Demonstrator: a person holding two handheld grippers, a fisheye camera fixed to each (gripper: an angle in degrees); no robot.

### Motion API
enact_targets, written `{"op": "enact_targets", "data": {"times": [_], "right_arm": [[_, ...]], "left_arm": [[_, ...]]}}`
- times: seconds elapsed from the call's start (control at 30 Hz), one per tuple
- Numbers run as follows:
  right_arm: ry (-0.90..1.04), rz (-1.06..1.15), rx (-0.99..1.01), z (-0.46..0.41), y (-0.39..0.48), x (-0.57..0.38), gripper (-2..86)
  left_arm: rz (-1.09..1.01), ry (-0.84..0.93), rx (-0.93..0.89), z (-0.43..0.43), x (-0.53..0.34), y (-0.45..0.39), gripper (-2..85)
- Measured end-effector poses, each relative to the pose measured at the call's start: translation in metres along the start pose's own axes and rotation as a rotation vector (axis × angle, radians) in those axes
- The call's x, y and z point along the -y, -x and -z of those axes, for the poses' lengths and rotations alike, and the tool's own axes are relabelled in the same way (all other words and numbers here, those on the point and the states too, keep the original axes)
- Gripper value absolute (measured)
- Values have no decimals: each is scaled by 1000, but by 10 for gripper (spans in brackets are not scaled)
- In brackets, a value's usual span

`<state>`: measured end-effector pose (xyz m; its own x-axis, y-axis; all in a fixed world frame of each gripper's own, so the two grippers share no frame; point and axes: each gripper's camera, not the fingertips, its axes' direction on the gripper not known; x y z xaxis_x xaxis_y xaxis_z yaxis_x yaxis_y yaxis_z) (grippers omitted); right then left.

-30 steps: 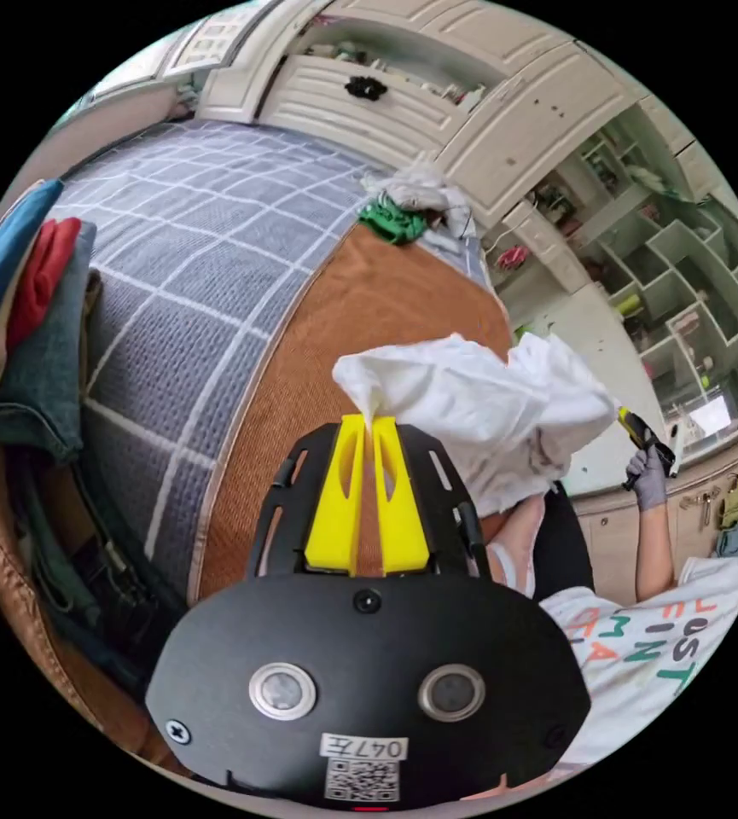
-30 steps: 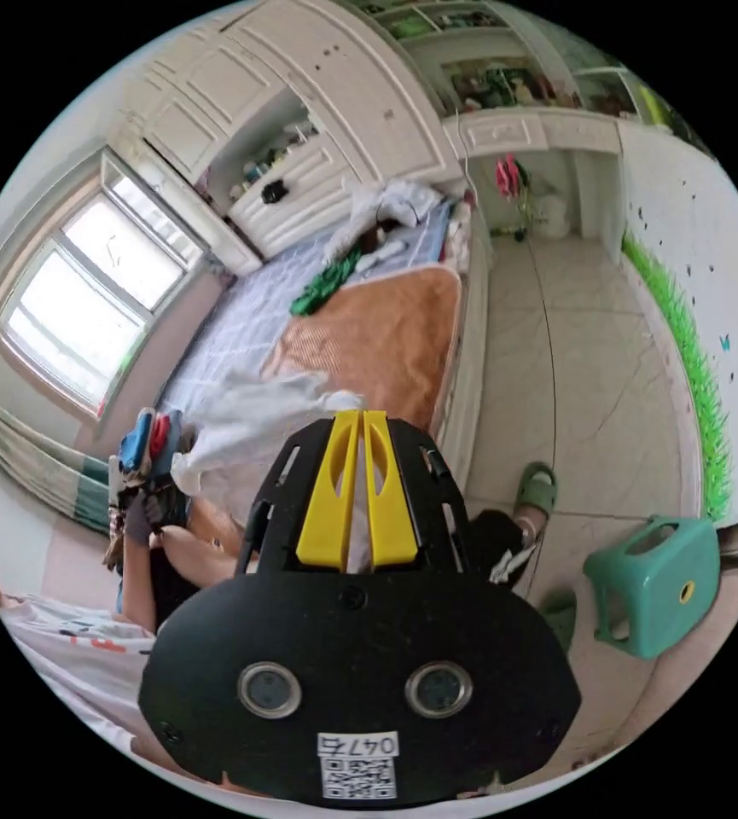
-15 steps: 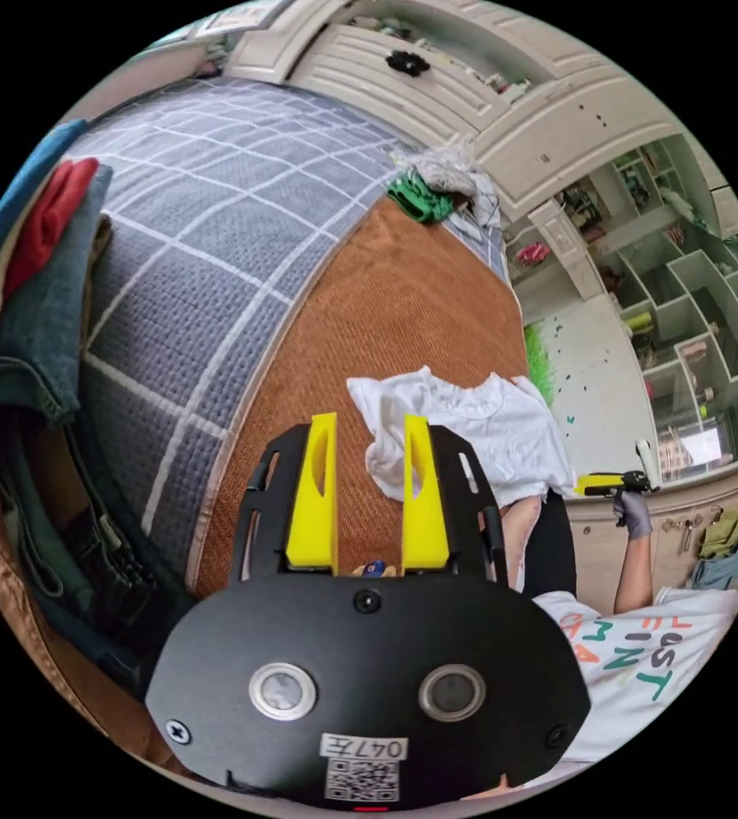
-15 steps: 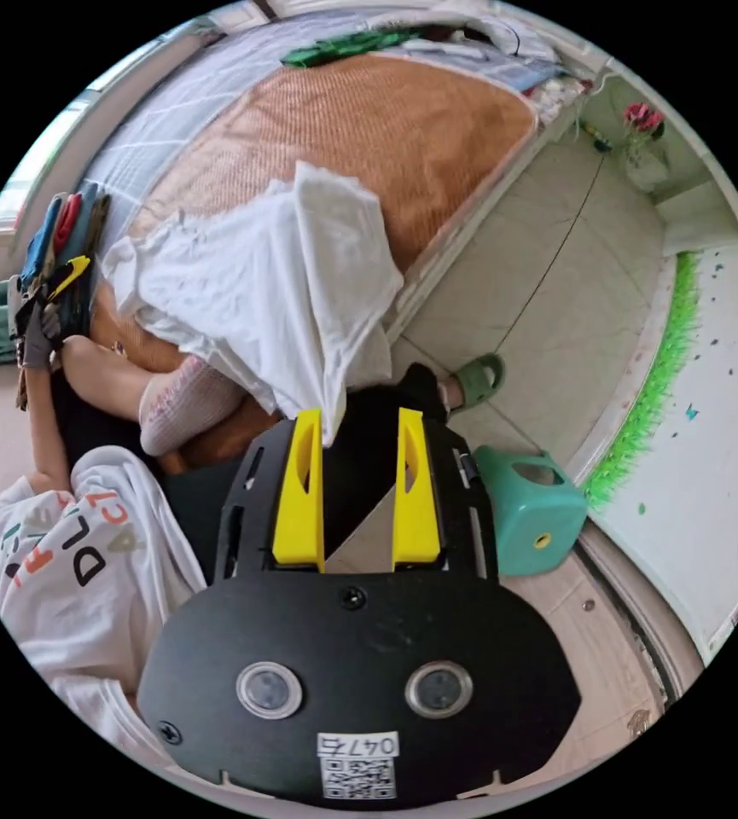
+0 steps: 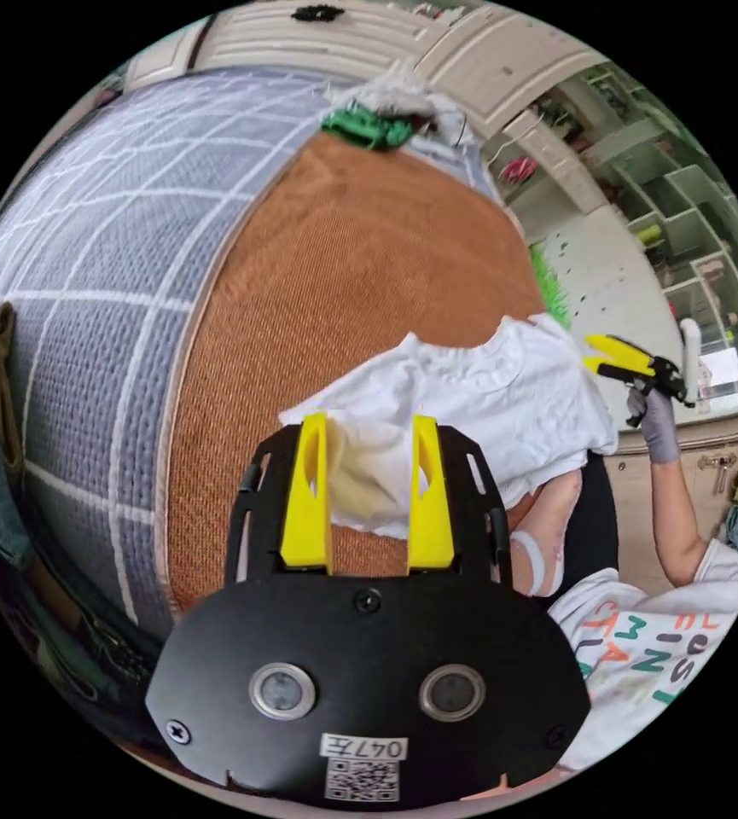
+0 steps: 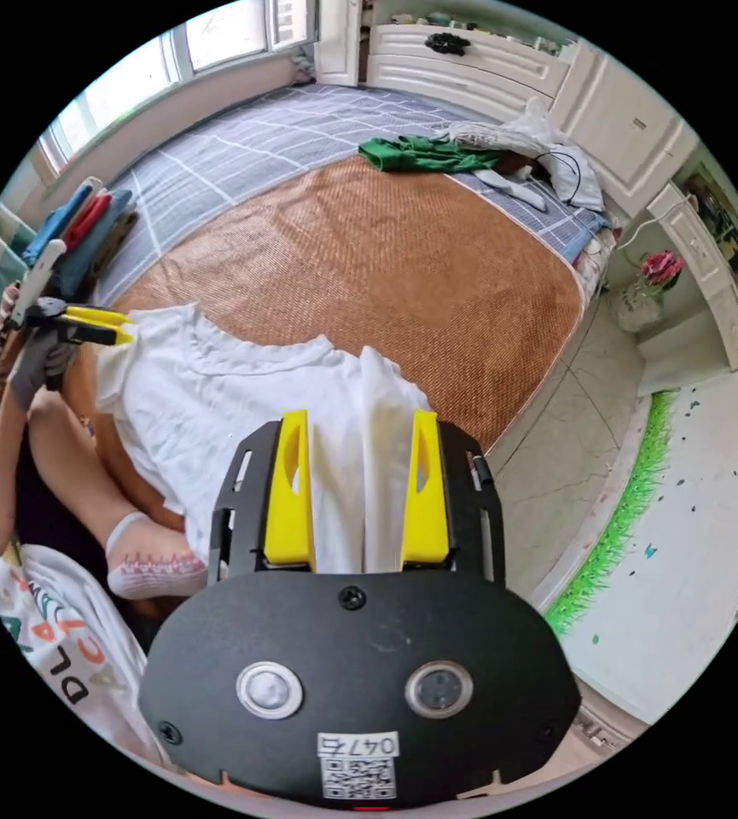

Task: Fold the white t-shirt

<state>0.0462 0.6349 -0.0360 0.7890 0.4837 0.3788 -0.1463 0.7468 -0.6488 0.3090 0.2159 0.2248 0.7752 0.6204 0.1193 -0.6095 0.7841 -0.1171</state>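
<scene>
Cloth of the white t-shirt lies spread on the near edge of the orange-brown mat that covers part of the bed, neckline showing towards the mat's middle, with its lower part hanging over the bed edge onto the person's leg. It is laid out but rumpled, and one raised ridge of fabric runs up its right-hand part in the right gripper view; no fold looks made yet, so by my reading the task is at its start: the shirt has been put down roughly flat, and smoothing and all the folds are left. The right gripper hovers over that ridge with its yellow fingers spread, cloth showing between them but not pinched. The left gripper sits over the shirt's other side, its fingers likewise spread and clear of the fabric beneath. In the left gripper view the right gripper appears beyond the shirt's far corner, held in a gloved hand. Further out, a grey checked bedcover lies beside the mat, a green garment and pale clothes sit at the mat's far end, and a stack of folded clothes stands near the window side.
</scene>
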Motion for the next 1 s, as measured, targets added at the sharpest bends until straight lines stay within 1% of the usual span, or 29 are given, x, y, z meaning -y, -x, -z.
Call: {"op": "enact_targets", "data": {"times": [0.03,0.07,0.13,0.2,0.27,0.33,0.43,0.47,0.5,0.53,0.6,0.67,0.73,0.77,0.8,0.83,0.9,0.97,1.0], "right_arm": [[3,-6,-29,-3,0,3,70],[-8,-11,-34,-4,-3,4,10],[-61,-69,3,7,-16,-1,-4],[-132,-161,49,33,-39,-24,-9],[-147,-210,55,53,-57,-50,-10],[-118,-235,72,68,-73,-78,-10],[48,-199,235,64,-92,-119,-9],[134,-182,288,54,-95,-132,-9],[212,-173,285,44,-96,-143,-8],[252,-164,278,37,-96,-147,-7],[386,-151,277,9,-97,-157,1],[413,-165,239,-2,-100,-156,24],[371,-138,187,0,-96,-145,67],[302,-103,182,8,-91,-133,74],[198,-37,203,20,-81,-120,77],[140,3,218,27,-74,-113,77],[-47,176,252,42,-47,-87,73],[-108,271,257,35,-32,-65,70],[-101,323,273,23,-25,-48,67]], "left_arm": [[-15,31,22,-5,4,-3,94],[-21,36,35,-6,6,-4,82],[-30,18,41,-2,11,-5,37],[-11,-5,-9,2,13,2,21],[2,-26,-66,7,14,10,11],[-26,-47,-115,16,16,12,3],[-114,-25,-126,25,17,0,2],[-131,-16,-125,26,17,-3,2],[-168,4,-117,27,17,-10,5],[-200,21,-102,29,18,-17,8],[-228,30,-91,32,21,-23,18],[-233,2,-86,40,23,-25,32],[-234,-97,-100,60,22,-26,62],[-238,-126,-108,66,22,-27,69],[-250,-190,-126,79,21,-29,81],[-260,-250,-134,89,22,-31,92],[-291,-290,-127,93,34,-37,109],[-346,-230,-104,80,60,-43,120],[-370,-147,-98,63,81,-44,125]]}}
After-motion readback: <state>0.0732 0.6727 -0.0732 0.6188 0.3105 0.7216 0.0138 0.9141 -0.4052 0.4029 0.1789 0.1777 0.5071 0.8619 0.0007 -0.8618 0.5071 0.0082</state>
